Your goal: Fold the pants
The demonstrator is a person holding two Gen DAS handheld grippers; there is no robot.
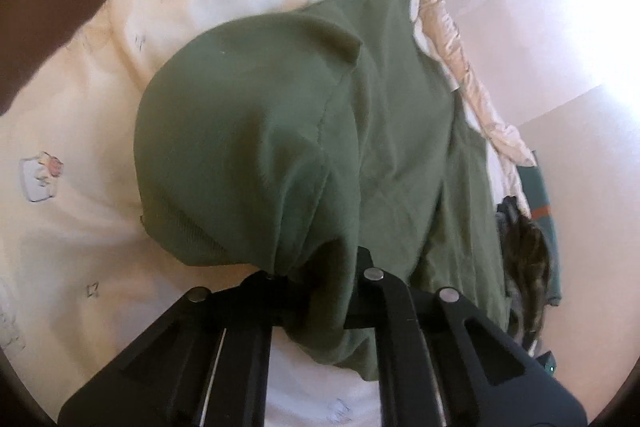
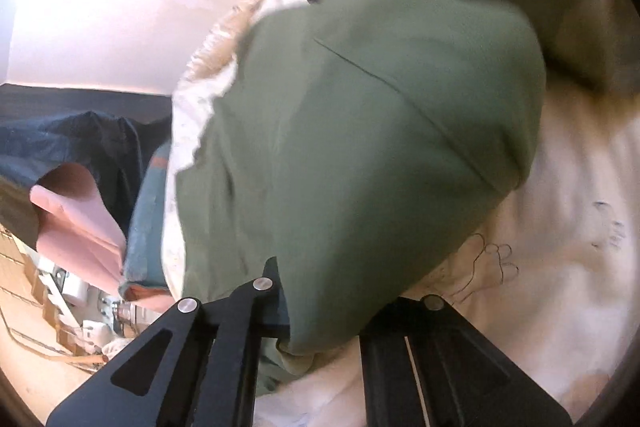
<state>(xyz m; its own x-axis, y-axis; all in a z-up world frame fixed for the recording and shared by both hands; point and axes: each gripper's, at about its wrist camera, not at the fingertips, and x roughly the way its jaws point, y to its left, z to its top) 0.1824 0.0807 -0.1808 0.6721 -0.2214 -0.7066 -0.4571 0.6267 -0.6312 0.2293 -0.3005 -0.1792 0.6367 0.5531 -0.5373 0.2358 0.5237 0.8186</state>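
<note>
The green pants (image 1: 304,131) lie bunched on a cream quilt (image 1: 72,227) printed with small drawings, which covers a bed. The left hand-held gripper (image 1: 320,291) is clamped on a gathered fold of the pants, the cloth draping from its black fingers and spreading away across the quilt toward the wall (image 1: 540,27). The right hand-held gripper (image 2: 316,323) is likewise closed on the pants (image 2: 360,131), a thick wad of green fabric pinched between its fingers and hanging over them. Beyond the bed's edge in the right wrist view are a dark garment (image 2: 80,143), a pink cloth (image 2: 76,223) and a teal item (image 2: 148,211). Both views are motion-blurred.
</note>
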